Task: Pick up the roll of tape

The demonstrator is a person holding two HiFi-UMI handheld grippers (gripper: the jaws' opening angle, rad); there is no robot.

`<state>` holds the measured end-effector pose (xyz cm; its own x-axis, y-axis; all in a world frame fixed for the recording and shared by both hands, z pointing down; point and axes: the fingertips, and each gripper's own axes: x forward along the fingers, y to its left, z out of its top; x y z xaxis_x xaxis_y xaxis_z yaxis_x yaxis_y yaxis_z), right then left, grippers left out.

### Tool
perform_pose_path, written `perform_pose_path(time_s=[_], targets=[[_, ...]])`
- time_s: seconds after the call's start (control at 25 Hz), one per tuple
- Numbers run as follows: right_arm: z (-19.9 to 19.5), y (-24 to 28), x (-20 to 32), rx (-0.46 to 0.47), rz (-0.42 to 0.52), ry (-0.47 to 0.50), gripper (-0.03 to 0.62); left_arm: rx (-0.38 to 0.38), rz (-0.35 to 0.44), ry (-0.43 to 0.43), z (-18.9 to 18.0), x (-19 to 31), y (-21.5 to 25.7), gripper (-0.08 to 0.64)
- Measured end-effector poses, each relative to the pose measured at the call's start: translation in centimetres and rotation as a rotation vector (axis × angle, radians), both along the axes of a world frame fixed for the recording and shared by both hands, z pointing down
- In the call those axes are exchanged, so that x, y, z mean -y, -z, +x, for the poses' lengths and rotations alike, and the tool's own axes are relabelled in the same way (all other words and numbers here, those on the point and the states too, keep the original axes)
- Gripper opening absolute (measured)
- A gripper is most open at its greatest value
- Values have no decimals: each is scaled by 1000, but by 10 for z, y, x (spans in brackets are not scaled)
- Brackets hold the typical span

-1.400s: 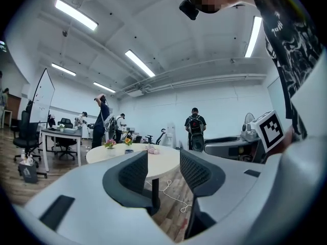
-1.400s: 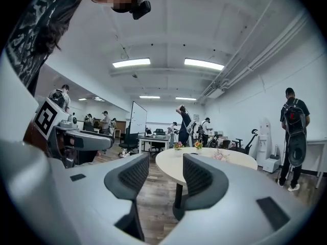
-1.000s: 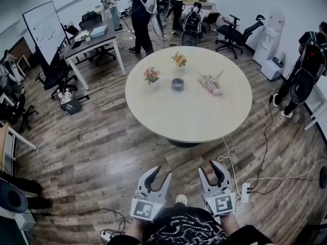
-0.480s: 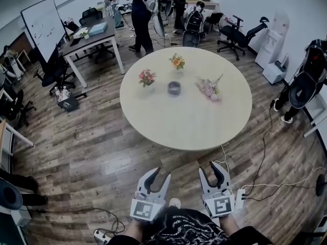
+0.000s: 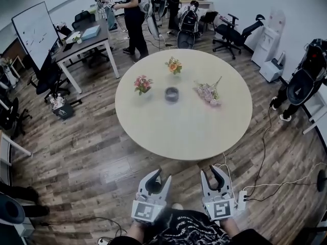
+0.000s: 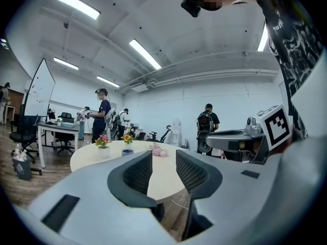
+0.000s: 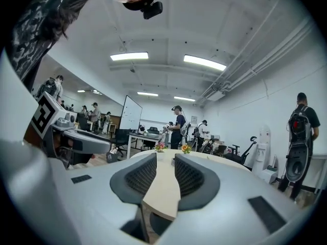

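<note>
The roll of tape [image 5: 171, 94] is a small dark ring lying flat near the middle of the round pale table [image 5: 184, 131]; in the left gripper view the tape [image 6: 127, 152] shows small and far off. Both grippers hang over the wooden floor short of the table's near edge, far from the tape. My left gripper [image 5: 160, 176] is open with nothing in it, its jaws [image 6: 163, 170] apart. My right gripper [image 5: 211, 172] is open too, jaws [image 7: 165, 172] narrower, having just been closing on nothing.
On the table, a pink flower pot [image 5: 142, 83], an orange flower pot [image 5: 174, 65] and a lying bouquet [image 5: 208, 92] surround the tape. Cables and a power strip [image 5: 241, 198] lie on the floor at right. A desk [image 5: 84, 40], whiteboard [image 5: 33, 32], office chairs and standing people fill the back.
The table has drawn nearer and sits lower in the head view as both grippers advanced toward it. The right jaws stand closer together than before.
</note>
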<state>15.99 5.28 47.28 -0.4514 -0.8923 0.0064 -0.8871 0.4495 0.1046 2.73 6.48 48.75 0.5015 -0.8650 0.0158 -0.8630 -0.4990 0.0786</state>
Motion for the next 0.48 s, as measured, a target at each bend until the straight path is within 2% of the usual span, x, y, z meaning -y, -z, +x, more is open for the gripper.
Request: perform_pose_path(time_s=[0.08, 0.36, 0.48], targets=[[-9, 2, 16, -7, 13, -5, 123, -3, -6, -13, -4, 19, 1, 161], [-38, -1, 87, -9, -30, -35, 123, -10, 3, -69, -28, 96, 2, 161], [-51, -9, 117, -71, -109, -61, 123, 5, 0, -102, -42, 129, 0, 161]])
